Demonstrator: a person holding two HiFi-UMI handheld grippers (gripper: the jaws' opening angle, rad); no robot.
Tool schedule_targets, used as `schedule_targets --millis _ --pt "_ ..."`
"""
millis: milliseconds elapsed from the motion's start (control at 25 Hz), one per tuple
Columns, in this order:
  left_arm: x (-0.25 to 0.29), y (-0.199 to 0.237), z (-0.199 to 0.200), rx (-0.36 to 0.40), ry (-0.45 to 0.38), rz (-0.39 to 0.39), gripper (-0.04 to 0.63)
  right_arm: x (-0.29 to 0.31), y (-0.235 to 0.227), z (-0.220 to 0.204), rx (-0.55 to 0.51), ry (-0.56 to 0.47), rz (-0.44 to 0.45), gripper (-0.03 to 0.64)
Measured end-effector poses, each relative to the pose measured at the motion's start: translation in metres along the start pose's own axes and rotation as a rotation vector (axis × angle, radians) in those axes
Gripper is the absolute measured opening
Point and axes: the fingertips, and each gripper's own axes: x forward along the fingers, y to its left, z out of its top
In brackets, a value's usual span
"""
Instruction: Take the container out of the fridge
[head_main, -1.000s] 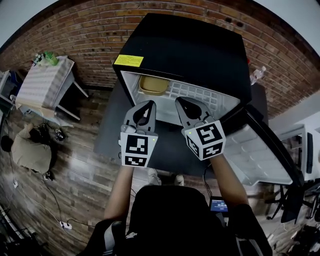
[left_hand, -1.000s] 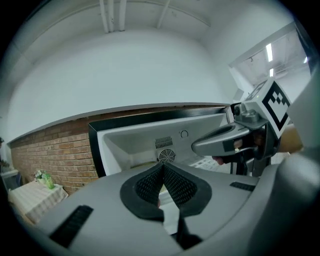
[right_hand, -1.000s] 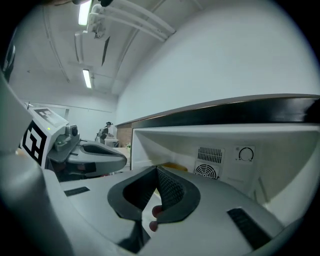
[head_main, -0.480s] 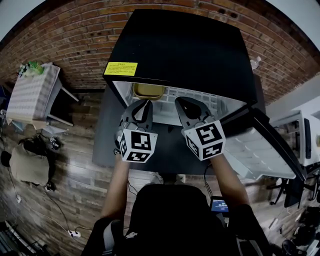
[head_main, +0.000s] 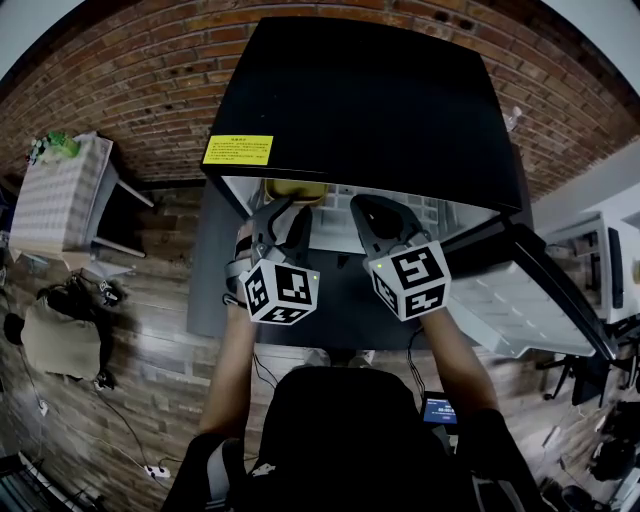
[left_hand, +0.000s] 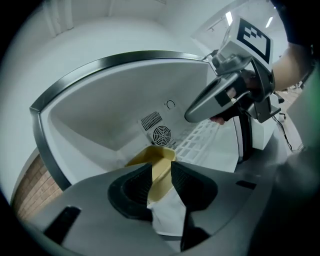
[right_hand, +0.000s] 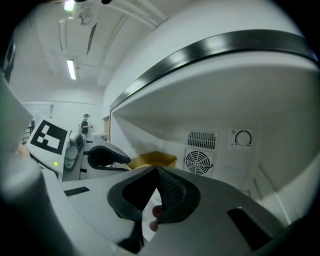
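fridge (head_main: 370, 100) mouth lies open ahead (door (head_main: 520, 305) hangs right).

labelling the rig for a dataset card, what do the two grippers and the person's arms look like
The left gripper and right gripper have light grey bodies with dark, curved, ribbed fingers. Each carries a white cube printed with black square markers, with a small green light. The person wears dark sleeves; the forearms are bare.

head view: from high up, steeply down on black box-shaped fridge (head_main: 370, 100) | left gripper view: close, facing into white fridge cavity (left_hand: 100, 105) | right gripper view: same cavity, close | shared: round back-wall fan grille (left_hand: 161, 135), shallow yellow container (right_hand: 152, 160)
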Motion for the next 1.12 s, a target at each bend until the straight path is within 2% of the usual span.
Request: schedule_targets --millis 160,640,1120 --pt "0.005 0.001 -0.001 0.13 0.035 0.033 0.112 0.003 -0.002 -0.003 0.009 0.002 -0.002 0.04" --pt "0.014 -0.002 -0.009 0.406 0.107 0.068 0.112 0.004 -0.005 -0.006 0.018 0.009 -0.007 0.04" --pt "0.013 -0.004 -0.003 0.46 0.112 0.083 0.066 0.001 -0.009 -0.007 0.025 0.009 -0.009 0.04"
